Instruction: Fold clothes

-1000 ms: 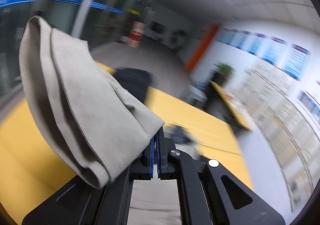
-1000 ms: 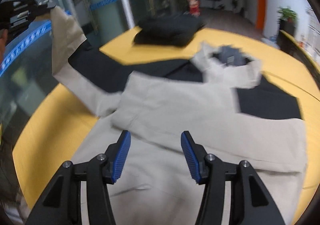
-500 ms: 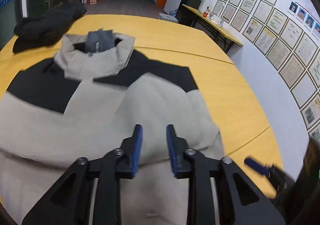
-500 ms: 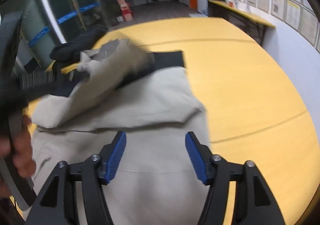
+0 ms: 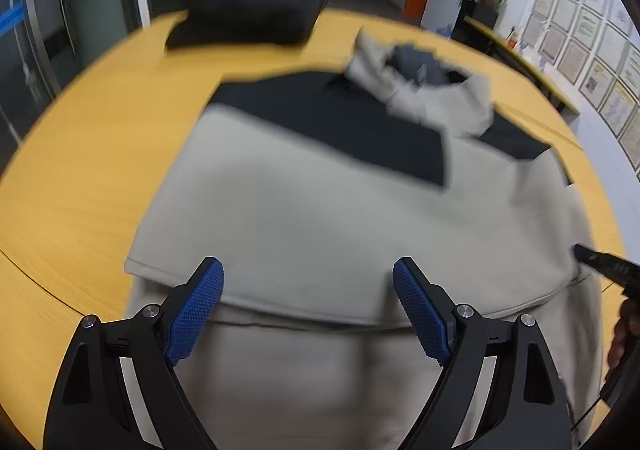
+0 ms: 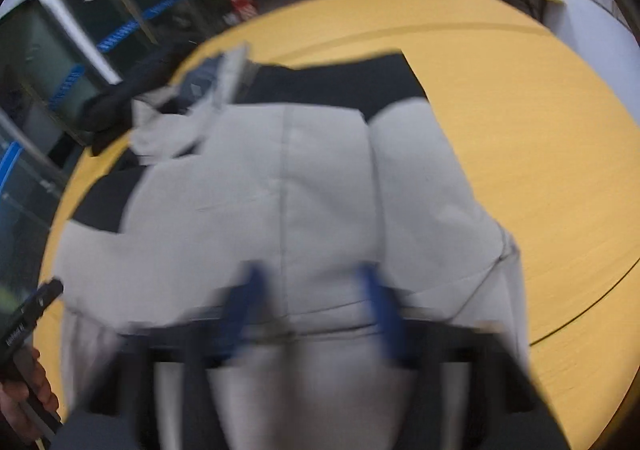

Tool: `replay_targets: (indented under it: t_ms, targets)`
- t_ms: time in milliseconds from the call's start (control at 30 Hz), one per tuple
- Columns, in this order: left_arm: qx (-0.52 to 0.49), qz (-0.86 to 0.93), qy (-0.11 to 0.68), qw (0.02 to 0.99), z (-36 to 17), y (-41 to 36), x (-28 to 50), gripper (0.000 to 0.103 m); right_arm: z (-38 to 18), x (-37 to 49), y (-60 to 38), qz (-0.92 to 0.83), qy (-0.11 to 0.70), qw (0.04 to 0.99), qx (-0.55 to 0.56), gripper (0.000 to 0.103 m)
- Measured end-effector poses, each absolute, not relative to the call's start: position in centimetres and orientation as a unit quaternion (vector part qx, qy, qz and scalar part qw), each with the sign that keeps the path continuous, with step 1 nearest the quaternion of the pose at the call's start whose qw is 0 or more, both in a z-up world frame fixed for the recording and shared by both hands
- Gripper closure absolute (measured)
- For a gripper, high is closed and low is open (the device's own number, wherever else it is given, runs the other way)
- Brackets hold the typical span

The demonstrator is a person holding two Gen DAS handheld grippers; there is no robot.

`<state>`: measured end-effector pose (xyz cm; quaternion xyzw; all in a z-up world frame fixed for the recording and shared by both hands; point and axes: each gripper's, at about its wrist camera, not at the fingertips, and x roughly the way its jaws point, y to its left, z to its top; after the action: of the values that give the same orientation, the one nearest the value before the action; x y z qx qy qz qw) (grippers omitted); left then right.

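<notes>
A beige hooded jacket [image 5: 328,218] with black shoulder panels lies flat on the yellow table [image 5: 80,178], hood [image 5: 424,90] at the far end, one sleeve folded across the body. My left gripper [image 5: 308,310] is open and empty, just above the jacket's near part. My right gripper [image 6: 312,310] is blurred by motion, its blue pads apart, open over the jacket [image 6: 320,194] near its folded sleeve. The right gripper's tip shows at the right edge of the left wrist view [image 5: 600,262].
A folded black garment [image 5: 244,22] lies at the table's far left. The table's right edge [image 6: 580,330] has a dark seam line. Glass walls stand to the left, framed papers on the right wall.
My left gripper let go of the beige sleeve it held up, came down over the jacket and opened wide. The sleeve now lies folded across the body. My right gripper swung over the jacket.
</notes>
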<state>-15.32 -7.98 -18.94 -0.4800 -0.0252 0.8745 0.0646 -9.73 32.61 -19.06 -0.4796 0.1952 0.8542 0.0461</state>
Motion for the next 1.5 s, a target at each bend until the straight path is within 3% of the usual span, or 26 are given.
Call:
replay_targets:
  t_ms: [67, 200, 300, 333, 400, 433, 467, 500, 533, 567, 667, 767, 967, 1133, 1200, 1267, 1367, 1400, 1467, 1500]
  targets:
    - [-0.487, 0.87, -0.02, 0.073, -19.9, -8.3, -15.3, 0.015, -18.3, -8.9, 33.2, 0.861, 0.185, 0.073, -0.467, 0.103]
    - [-0.477, 0.875, -0.005, 0.081, -20.3, -7.8, -14.5, 0.014, -16.1, -5.9, 35.1, 0.875, 0.189, 0.114, -0.43, 0.103]
    - [-0.477, 0.875, -0.008, 0.081, -20.2, -7.9, -14.4, 0.013, -16.9, -6.4, 35.5, 0.862, 0.226, 0.069, -0.448, 0.098]
    - [-0.478, 0.875, -0.01, 0.081, -20.1, -7.9, -14.4, 0.013, -17.1, -6.9, 35.2, 0.861, 0.231, 0.049, -0.452, 0.092]
    - [-0.479, 0.874, -0.014, 0.081, -20.0, -8.0, -14.5, 0.013, -17.5, -7.9, 34.5, 0.86, 0.23, 0.03, -0.455, 0.055]
    - [-0.479, 0.874, -0.016, 0.08, -19.9, -8.0, -14.5, 0.013, -18.0, -8.5, 34.2, 0.859, 0.228, 0.029, -0.458, 0.029]
    - [-0.48, 0.873, -0.014, 0.081, -19.9, -8.0, -14.4, 0.013, -18.6, -9.0, 34.1, 0.856, 0.23, 0.028, -0.462, 0.026]
    - [-0.481, 0.873, -0.012, 0.081, -19.9, -7.9, -14.3, 0.013, -19.3, -9.4, 34.1, 0.852, 0.232, 0.028, -0.468, 0.027]
    - [-0.482, 0.872, -0.01, 0.082, -20.0, -7.8, -14.3, 0.013, -19.9, -9.7, 34.2, 0.848, 0.238, 0.024, -0.472, 0.035]
    - [-0.482, 0.872, -0.009, 0.083, -20.0, -7.7, -14.3, 0.013, -20.3, -10.0, 34.1, 0.846, 0.24, 0.015, -0.476, 0.059]
    - [-0.481, 0.873, -0.011, 0.084, -20.0, -7.6, -14.2, 0.013, -20.2, -10.0, 34.2, 0.849, 0.224, 0.016, -0.479, 0.094]
    - [-0.478, 0.873, -0.02, 0.093, -19.8, -7.3, -14.1, 0.013, -18.9, -8.6, 35.1, 0.858, 0.23, 0.025, -0.459, 0.101]
    - [-0.474, 0.873, -0.005, 0.116, -19.7, -6.2, -13.8, 0.013, -15.0, -6.0, 36.2, 0.886, 0.22, 0.052, -0.405, 0.102]
    - [-0.485, 0.866, 0.026, 0.118, -20.3, -5.7, -13.6, 0.013, -19.9, -7.3, 36.9, 0.846, 0.195, 0.06, -0.493, 0.101]
    - [-0.481, 0.867, 0.015, 0.133, -19.5, -6.1, -12.9, 0.013, -19.0, -7.0, 36.5, 0.852, 0.177, 0.069, -0.488, 0.092]
    - [-0.478, 0.867, 0.009, 0.14, -18.4, -6.6, -11.9, 0.013, -17.3, -5.7, 36.3, 0.86, 0.176, 0.073, -0.473, 0.065]
    - [-0.464, 0.875, 0.009, 0.137, -15.7, -8.3, -8.9, 0.013, -14.3, -2.3, 36.0, 0.876, 0.169, 0.046, -0.449, 0.044]
    - [-0.465, 0.875, 0.008, 0.134, -15.0, -9.2, -7.6, 0.011, -13.6, -1.0, 35.9, 0.877, 0.166, 0.033, -0.449, 0.038]
    - [-0.466, 0.876, 0.005, 0.127, -13.6, -11.0, -5.0, 0.005, -12.8, 2.2, 35.9, 0.867, 0.165, -0.006, -0.47, 0.015]
    - [-0.471, 0.874, 0.004, 0.12, -13.4, -11.9, -3.5, 0.002, -13.0, 3.3, 35.6, 0.858, 0.16, -0.025, -0.487, 0.014]
